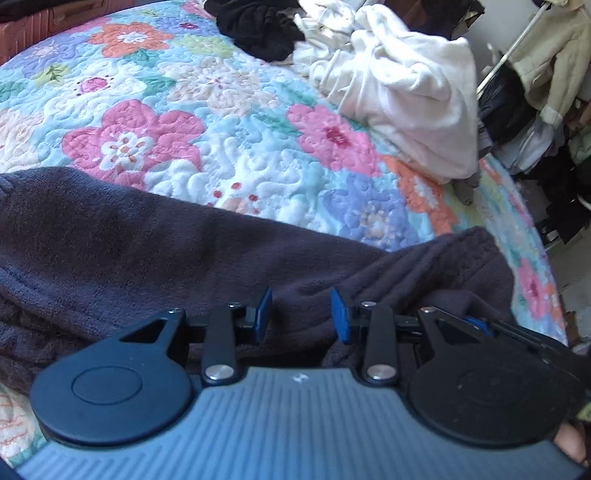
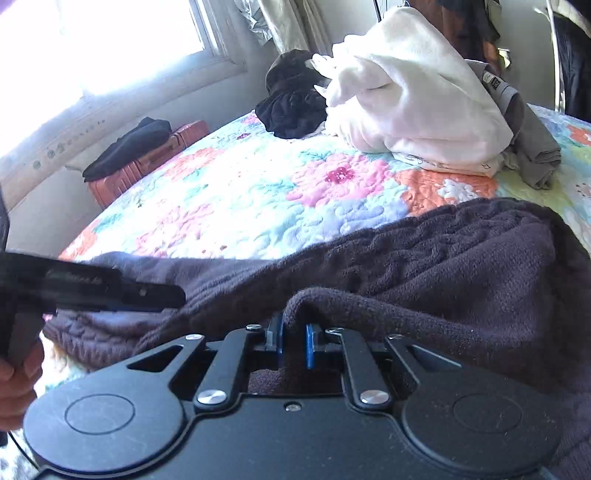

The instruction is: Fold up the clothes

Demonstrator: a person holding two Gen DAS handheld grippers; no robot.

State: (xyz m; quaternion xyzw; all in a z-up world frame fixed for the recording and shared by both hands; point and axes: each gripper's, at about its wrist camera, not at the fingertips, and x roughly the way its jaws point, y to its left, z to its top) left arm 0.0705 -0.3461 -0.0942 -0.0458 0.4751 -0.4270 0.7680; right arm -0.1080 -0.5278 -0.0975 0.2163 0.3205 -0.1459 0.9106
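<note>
My left gripper point(image 1: 301, 314) points down at a slant over the dark purple fleece garment point(image 1: 147, 240). Its blue pads point(image 1: 264, 314) stand apart, with fleece lying under the gap; the pads do not press on it. My right gripper point(image 2: 293, 345) also slants downward. Its pads sit close together, and a raised fold of the same garment point(image 2: 443, 266) stands between them, pinched. In the right wrist view, my left gripper point(image 2: 162, 295) enters from the left edge, with my left hand point(image 2: 18, 373) wrapped around its handle.

The garment lies spread across the near edge of the bed, on a floral quilt point(image 1: 229, 147). Farther back on the quilt are a white heap of clothing point(image 1: 406, 99), a black bundle point(image 1: 258, 29) beside it, and a grey item point(image 2: 532, 147) tucked against the white heap. An orange suitcase point(image 2: 147, 162) stands beyond the bed under the window point(image 2: 110, 37), with a dark cloth on top.

A small label on the grey item is too small to read.
</note>
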